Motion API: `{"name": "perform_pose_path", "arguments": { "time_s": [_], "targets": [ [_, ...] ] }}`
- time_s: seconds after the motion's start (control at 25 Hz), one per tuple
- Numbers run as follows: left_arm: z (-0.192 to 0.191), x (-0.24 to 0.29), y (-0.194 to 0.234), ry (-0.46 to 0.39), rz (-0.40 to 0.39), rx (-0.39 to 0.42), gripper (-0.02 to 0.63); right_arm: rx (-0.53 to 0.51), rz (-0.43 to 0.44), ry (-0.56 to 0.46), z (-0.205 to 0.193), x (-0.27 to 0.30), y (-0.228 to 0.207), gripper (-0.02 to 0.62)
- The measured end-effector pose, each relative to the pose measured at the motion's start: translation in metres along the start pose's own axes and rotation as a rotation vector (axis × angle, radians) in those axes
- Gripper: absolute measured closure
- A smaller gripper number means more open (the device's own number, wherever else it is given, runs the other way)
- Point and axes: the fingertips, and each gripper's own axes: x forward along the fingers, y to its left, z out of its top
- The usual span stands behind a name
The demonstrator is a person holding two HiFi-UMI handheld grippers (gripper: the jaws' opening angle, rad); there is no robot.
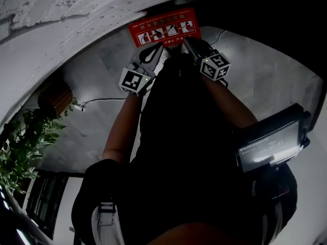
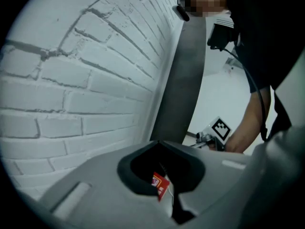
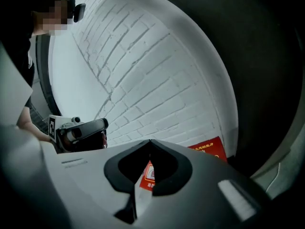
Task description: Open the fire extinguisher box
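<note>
One red, flat-faced fire extinguisher box (image 1: 164, 30), printed with a row of white pictogram panels, sits at 12 o'clock in the head view. It stands at the foot of the white-painted brick wall (image 1: 61, 14). Both my tools point at it from below. My left gripper (image 1: 156, 50), grey-bodied, reaches toward the box's 7 o'clock corner. My right gripper (image 1: 187, 43), darker, reaches toward its 5 o'clock edge. Whether either tip touches the red face I cannot tell.

In the left gripper view my jaws are clenched tip to tip with nothing between them. A sliver of the red box shows through the hollow behind the tips at 6 o'clock. In the right gripper view my jaws are likewise pressed together and empty. There the red box lies just beyond them at 5 o'clock, low against the bricks.

Each gripper carries a black-and-white marker cube (image 1: 137, 80): the left's is at 10 o'clock from the centre of the head view, the right's at 1 o'clock. My forearms (image 1: 125, 126) run back from them, and my dark clothing (image 1: 179, 137) fills the middle. Out at 4 o'clock hangs a dark flat device with a pale lit screen (image 1: 270, 146). On the grey floor (image 1: 265, 80) a thin black cable (image 1: 102, 101) trails at 9 o'clock. A green leafy plant (image 1: 23, 147) stands at 8 o'clock.
</note>
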Motion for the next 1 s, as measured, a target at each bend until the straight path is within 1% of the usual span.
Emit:
{"name": "perform_pose_path", "arguments": {
  "time_s": [0.16, 0.24, 0.32, 0.4, 0.56, 0.76, 0.88, 1.0],
  "targets": [
    [-0.032, 0.022, 0.005, 0.029, 0.003, 0.005, 0.606, 0.053, -0.018, 0.011, -0.025, 0.011, -0.021, 0.586],
    [-0.061, 0.032, 0.010, 0.055, -0.001, 0.009, 0.606, 0.091, -0.033, 0.008, -0.045, 0.020, -0.036, 0.586],
    [-0.097, 0.043, 0.016, 0.086, -0.004, 0.012, 0.606, 0.144, -0.050, -0.001, -0.074, 0.031, -0.055, 0.586],
    [-0.121, 0.052, 0.019, 0.109, -0.006, 0.010, 0.606, 0.189, -0.070, -0.011, -0.094, 0.035, -0.070, 0.586],
    [-0.129, 0.063, 0.020, 0.137, -0.007, -0.007, 0.606, 0.255, -0.112, -0.015, -0.100, 0.031, -0.082, 0.586],
    [-0.150, 0.081, 0.012, 0.192, -0.032, -0.006, 0.606, 0.397, -0.156, -0.025, -0.118, 0.020, -0.102, 0.585],
    [-0.159, 0.086, 0.006, 0.220, -0.043, -0.011, 0.606, 0.478, -0.168, -0.027, -0.129, 0.017, -0.106, 0.584],
    [-0.166, 0.092, 0.003, 0.238, -0.042, -0.016, 0.606, 0.529, -0.179, -0.020, -0.139, 0.017, -0.110, 0.583]
  ]
}}
